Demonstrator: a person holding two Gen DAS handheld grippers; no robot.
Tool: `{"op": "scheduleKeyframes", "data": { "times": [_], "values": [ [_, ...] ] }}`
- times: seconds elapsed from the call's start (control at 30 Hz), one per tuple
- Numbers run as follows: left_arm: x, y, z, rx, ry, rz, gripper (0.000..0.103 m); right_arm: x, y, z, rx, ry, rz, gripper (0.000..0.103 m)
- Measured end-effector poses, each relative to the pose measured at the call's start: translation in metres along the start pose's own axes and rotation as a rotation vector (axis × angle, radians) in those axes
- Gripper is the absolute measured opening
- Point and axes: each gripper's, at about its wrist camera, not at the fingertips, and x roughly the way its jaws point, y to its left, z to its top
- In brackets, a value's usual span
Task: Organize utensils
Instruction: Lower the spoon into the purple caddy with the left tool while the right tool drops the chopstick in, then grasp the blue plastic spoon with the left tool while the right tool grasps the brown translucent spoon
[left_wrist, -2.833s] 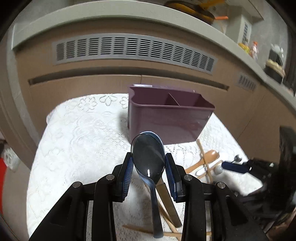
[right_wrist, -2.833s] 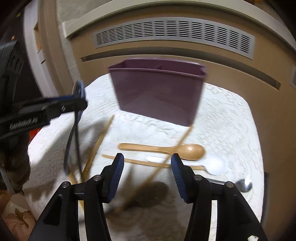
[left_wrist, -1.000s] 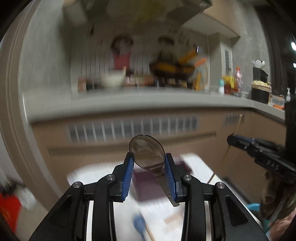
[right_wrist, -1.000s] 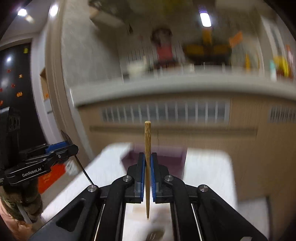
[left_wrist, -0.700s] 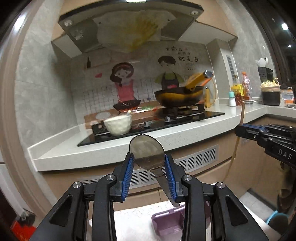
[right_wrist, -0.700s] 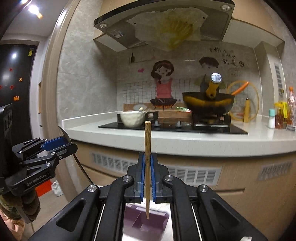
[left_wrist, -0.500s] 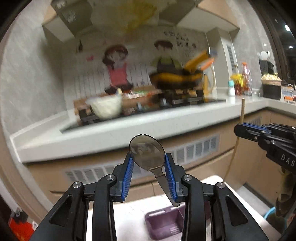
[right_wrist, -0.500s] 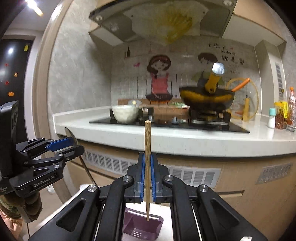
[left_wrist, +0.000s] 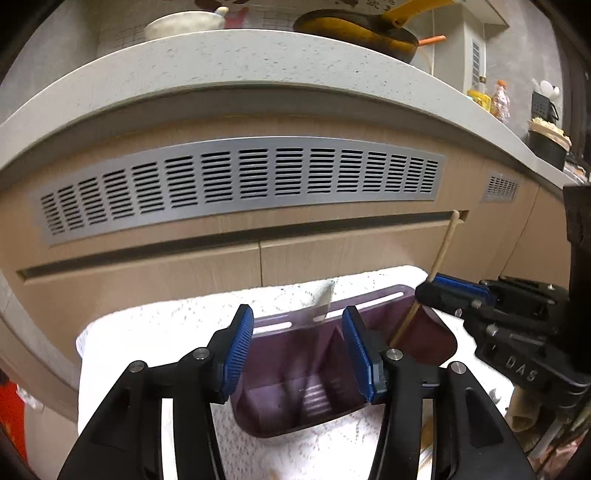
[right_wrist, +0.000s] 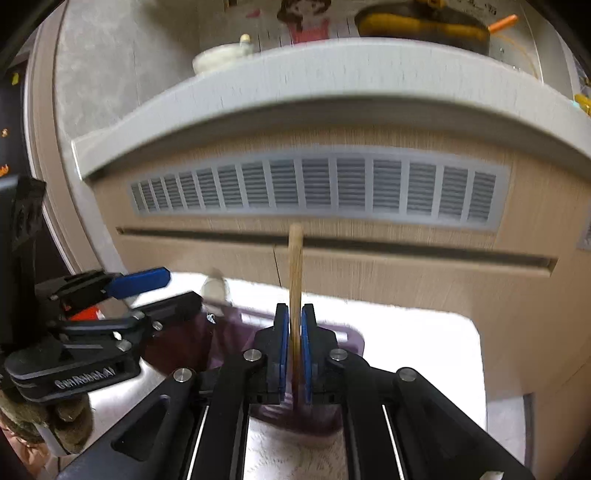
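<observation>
A purple divided utensil caddy (left_wrist: 288, 398) stands on a white lace cloth (left_wrist: 155, 321). My left gripper (left_wrist: 297, 349) is open just above the caddy's left compartment. A blurred translucent spoon (left_wrist: 321, 306) is dropping between its jaws into the caddy. My right gripper (right_wrist: 291, 350) is shut on a wooden chopstick (right_wrist: 295, 280), held upright over the caddy (right_wrist: 347, 338). In the left wrist view the chopstick (left_wrist: 441, 254) slants down into the caddy's right compartment.
A kitchen cabinet front with a grey vent grille (left_wrist: 240, 181) rises right behind the cloth, under a pale countertop (left_wrist: 258, 62). A white bowl (right_wrist: 221, 59) and a yellow pan (left_wrist: 354, 29) sit on the counter. More utensils lie partly hidden at the lower right (left_wrist: 428, 446).
Both grippers tilted down from the counter view to just over the caddy. My left gripper opened and let go of the spoon. My right gripper still holds the chopstick, now lowered into the caddy.
</observation>
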Motion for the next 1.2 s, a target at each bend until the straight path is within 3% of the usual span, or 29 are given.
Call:
{"op": "scheduleKeyframes", "data": {
  "times": [0.03,0.1,0.17,0.43,0.57,0.83,1.0,1.2],
  "values": [
    [-0.003,0.001,-0.002,-0.008,-0.004,0.000,0.059,-0.001,0.001,-0.004,-0.007,0.003,-0.006,0.022],
    [-0.014,0.004,-0.008,-0.032,-0.016,0.013,0.062,-0.006,0.001,-0.010,-0.018,-0.012,-0.028,0.044],
    [-0.020,0.011,-0.015,-0.047,-0.018,0.031,0.063,-0.016,0.003,-0.017,-0.037,-0.039,-0.059,0.057],
    [-0.054,0.033,-0.064,-0.119,0.026,0.094,0.063,-0.063,0.010,-0.046,-0.059,-0.134,-0.143,0.100],
    [-0.062,0.038,-0.092,-0.150,0.075,0.098,0.063,-0.081,0.013,-0.067,-0.072,-0.161,-0.184,0.102],
    [-0.058,0.025,-0.144,-0.134,0.202,0.092,0.063,-0.095,0.017,-0.105,-0.075,-0.069,-0.186,0.102],
    [-0.034,0.015,-0.158,-0.143,0.278,0.074,0.063,-0.096,0.012,-0.131,-0.069,0.023,-0.194,0.102],
    [-0.019,0.015,-0.159,-0.169,0.293,0.093,0.059,-0.101,0.007,-0.155,-0.059,0.070,-0.198,0.097]
  ]
}}
